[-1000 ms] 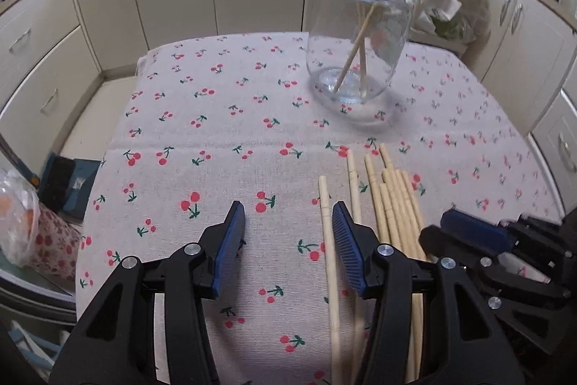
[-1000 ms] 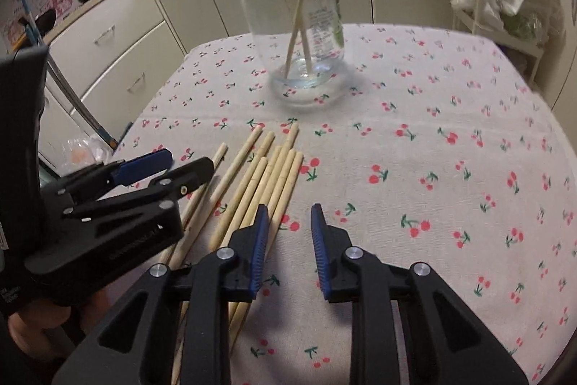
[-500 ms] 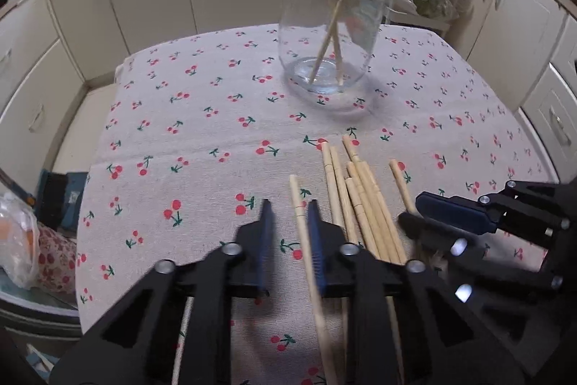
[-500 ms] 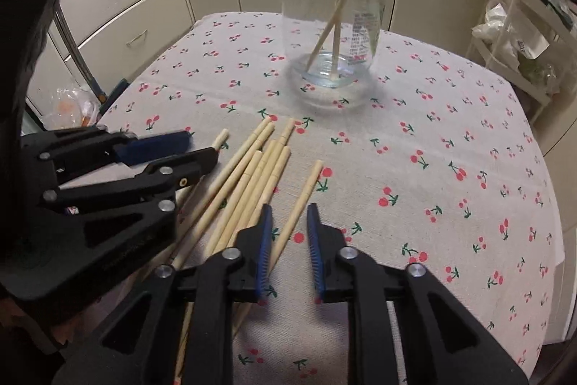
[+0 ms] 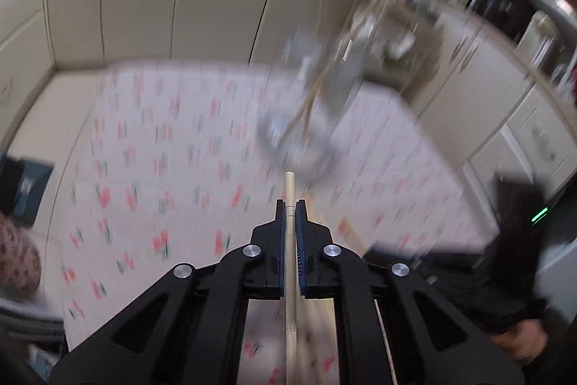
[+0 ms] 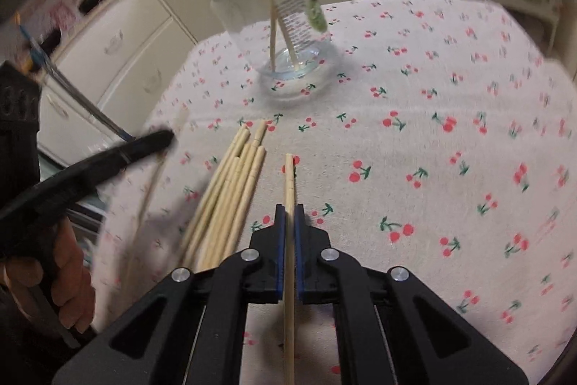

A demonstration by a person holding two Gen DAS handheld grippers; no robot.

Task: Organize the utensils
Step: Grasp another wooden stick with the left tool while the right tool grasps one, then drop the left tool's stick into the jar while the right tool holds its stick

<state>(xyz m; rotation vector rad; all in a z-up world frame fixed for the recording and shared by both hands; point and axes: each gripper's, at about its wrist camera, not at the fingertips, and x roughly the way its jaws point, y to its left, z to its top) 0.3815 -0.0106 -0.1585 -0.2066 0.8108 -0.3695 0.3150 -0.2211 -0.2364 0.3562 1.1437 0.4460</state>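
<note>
A: While the blue-padded jaws of the left gripper (image 5: 290, 204) have just been closing, what is seen between them?

B: A pale wooden chopstick (image 5: 290, 190) is clamped between the pads, its tip reaching a little past the fingertips. The jaws are drawn almost together, with only the stick's width left between them. That view is heavily blurred.

A: And how is the right gripper (image 6: 289, 209) described?

B: Its jaws have just been closing too, and a second pale wooden chopstick (image 6: 289, 175) is pinched between its blue pads, pointed toward the clear glass jar (image 6: 285, 24). Whether the stick's far end is touching the cloth cannot be told.

A: Where are the remaining utensils found?

B: A loose bundle of pale wooden chopsticks (image 6: 230, 190) is laid on the cherry-printed tablecloth (image 6: 432, 139), just left of the right gripper's stick. Two more sticks are leaned inside the jar, which is stood on the cloth beyond the bundle. In the right wrist view the left gripper is seen blurred at the left edge, held by a bare hand (image 6: 57, 273).
</note>
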